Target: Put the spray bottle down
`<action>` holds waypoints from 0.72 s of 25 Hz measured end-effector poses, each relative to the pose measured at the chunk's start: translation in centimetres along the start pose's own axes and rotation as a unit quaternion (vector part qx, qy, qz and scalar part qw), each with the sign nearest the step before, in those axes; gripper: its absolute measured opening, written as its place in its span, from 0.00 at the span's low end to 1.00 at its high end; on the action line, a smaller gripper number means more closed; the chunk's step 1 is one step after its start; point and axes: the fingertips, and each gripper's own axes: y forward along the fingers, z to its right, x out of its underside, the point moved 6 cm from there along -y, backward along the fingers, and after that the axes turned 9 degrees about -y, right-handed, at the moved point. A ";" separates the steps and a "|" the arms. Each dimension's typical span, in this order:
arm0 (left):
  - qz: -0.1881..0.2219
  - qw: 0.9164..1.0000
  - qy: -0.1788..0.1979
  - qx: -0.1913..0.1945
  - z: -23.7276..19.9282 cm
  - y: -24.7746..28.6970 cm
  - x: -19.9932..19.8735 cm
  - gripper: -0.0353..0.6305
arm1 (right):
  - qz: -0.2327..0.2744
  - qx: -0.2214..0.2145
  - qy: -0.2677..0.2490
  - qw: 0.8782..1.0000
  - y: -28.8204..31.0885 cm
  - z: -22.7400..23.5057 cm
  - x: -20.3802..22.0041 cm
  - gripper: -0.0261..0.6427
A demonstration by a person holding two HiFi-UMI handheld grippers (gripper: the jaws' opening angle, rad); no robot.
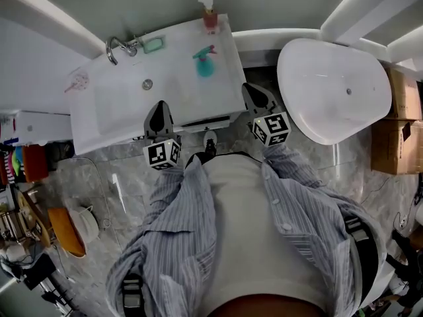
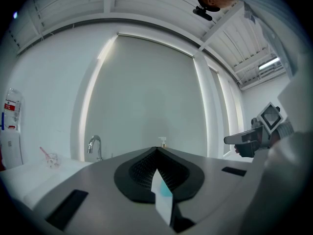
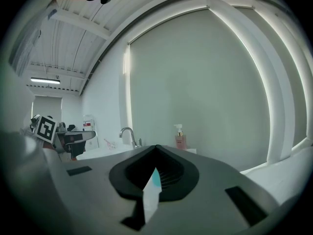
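The teal spray bottle [image 1: 205,63] stands on the right part of the white sink [image 1: 99,111], free of both grippers. My left gripper [image 1: 158,107] hovers at the sink's front edge, below and left of the bottle. Its jaws are shut with nothing between them, as the left gripper view also shows [image 2: 157,150]. My right gripper [image 1: 252,88] is off the sink's right front corner, its jaws meeting at the tip [image 3: 155,147], also empty. Neither gripper view shows the spray bottle.
A chrome faucet [image 1: 117,45], a teal soap dish [image 1: 153,44] and a pink pump bottle [image 1: 209,15] line the sink's back. A white bathtub [image 1: 330,88] stands to the right, with cardboard boxes [image 1: 393,137] beyond it. Clutter lies on the floor at left.
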 end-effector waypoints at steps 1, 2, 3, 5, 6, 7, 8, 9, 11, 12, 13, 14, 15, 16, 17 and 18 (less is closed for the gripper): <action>0.001 1.000 0.000 0.003 0.1 0.1 -0.1 0.06 | 0.002 0.000 -0.001 1.000 0.1 0.0 -0.2 0.06; 0.002 1.000 0.000 0.005 0.3 0.2 -0.1 0.06 | 0.003 -0.001 -0.002 1.000 0.2 0.0 -0.3 0.06; 0.002 1.000 0.000 0.008 0.4 0.2 -0.2 0.06 | 0.003 0.000 -0.002 1.000 0.2 0.0 -0.4 0.06; 0.003 1.000 0.000 0.012 0.6 0.3 -0.2 0.06 | 0.004 0.001 -0.003 1.000 0.1 0.0 -0.5 0.06; 0.004 1.000 0.000 0.014 0.7 0.4 -0.3 0.06 | 0.005 0.002 -0.002 1.000 0.1 0.0 -0.5 0.06; 0.004 1.000 0.000 0.016 0.7 0.5 -0.4 0.06 | 0.005 0.003 -0.002 1.000 0.1 0.0 -0.6 0.06; 0.004 1.000 0.001 0.018 0.7 0.6 -0.5 0.06 | 0.005 0.004 -0.002 1.000 0.2 0.0 -0.6 0.06; 0.005 1.000 0.000 0.019 0.7 0.6 -0.5 0.06 | 0.005 0.005 -0.002 1.000 0.2 -0.1 -0.6 0.06; 0.005 1.000 -0.001 0.020 0.7 0.7 -0.5 0.06 | 0.005 0.006 -0.002 1.000 0.1 -0.1 -0.7 0.06; 0.006 1.000 -0.002 0.020 0.7 0.7 -0.5 0.06 | 0.005 0.007 -0.003 1.000 0.0 -0.2 -0.7 0.06; 0.007 1.000 -0.003 0.020 0.8 0.6 -0.5 0.06 | 0.006 0.007 -0.004 1.000 0.0 -0.2 -0.7 0.06; 0.008 1.000 -0.005 0.020 0.8 0.6 -0.4 0.06 | 0.007 0.007 -0.005 1.000 0.0 -0.2 -0.8 0.06; 0.008 1.000 -0.006 0.020 0.8 0.6 -0.4 0.06 | 0.007 0.008 -0.006 1.000 0.0 -0.2 -0.8 0.06; 0.009 1.000 -0.007 0.020 0.8 0.6 -0.4 0.06 | 0.008 0.008 -0.007 1.000 0.0 -0.2 -0.9 0.06; 0.009 1.000 -0.008 0.021 0.8 0.6 -0.4 0.06 | 0.008 0.009 -0.008 1.000 0.0 -0.3 -0.9 0.06; 0.009 1.000 -0.009 0.022 0.8 0.6 -0.4 0.06 | 0.008 0.009 -0.009 1.000 0.0 -0.3 -1.0 0.06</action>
